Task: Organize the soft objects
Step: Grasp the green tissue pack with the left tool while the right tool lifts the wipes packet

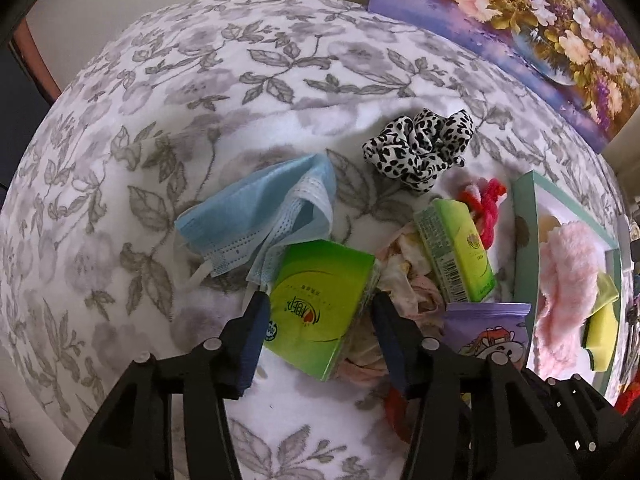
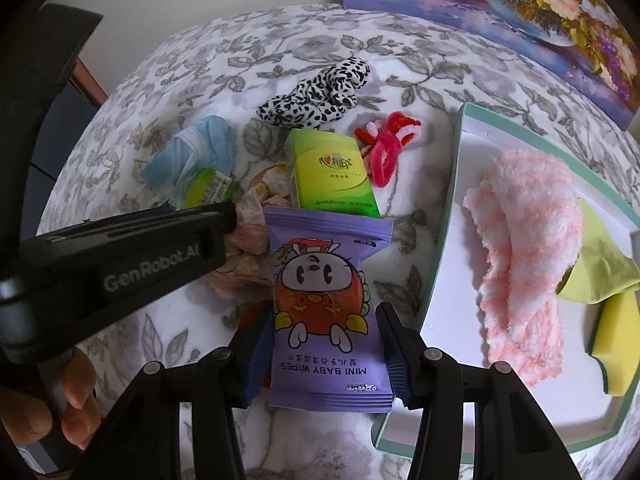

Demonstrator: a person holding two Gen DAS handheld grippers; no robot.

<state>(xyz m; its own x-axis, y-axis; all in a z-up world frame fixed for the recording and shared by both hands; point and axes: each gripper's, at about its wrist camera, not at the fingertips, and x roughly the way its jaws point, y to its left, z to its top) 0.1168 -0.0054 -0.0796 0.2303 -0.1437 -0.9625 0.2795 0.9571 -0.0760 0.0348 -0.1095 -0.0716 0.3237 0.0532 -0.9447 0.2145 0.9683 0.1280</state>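
Observation:
My left gripper [image 1: 318, 312] is shut on a green tissue pack [image 1: 320, 304] and holds it over the floral blanket. My right gripper [image 2: 326, 336] is shut on a purple baby wipes pack [image 2: 324, 304]; its top also shows in the left wrist view [image 1: 486, 326]. A second green tissue pack [image 2: 334, 172] lies beyond it. A blue face mask [image 1: 260, 220], a leopard-print scrunchie [image 1: 420, 144], red-pink pipe cleaners [image 2: 386, 146] and a crumpled floral cloth [image 1: 404, 280] lie on the blanket. The left gripper's body [image 2: 120, 256] crosses the right wrist view.
A teal-rimmed white tray [image 2: 444, 216] at the right holds a pink fluffy cloth [image 2: 528, 248], a yellow-green cloth [image 2: 600, 268] and a yellow sponge [image 2: 618, 340]. A flower painting [image 2: 520, 12] leans against the wall behind. The blanket [image 1: 200, 80] stretches to the left.

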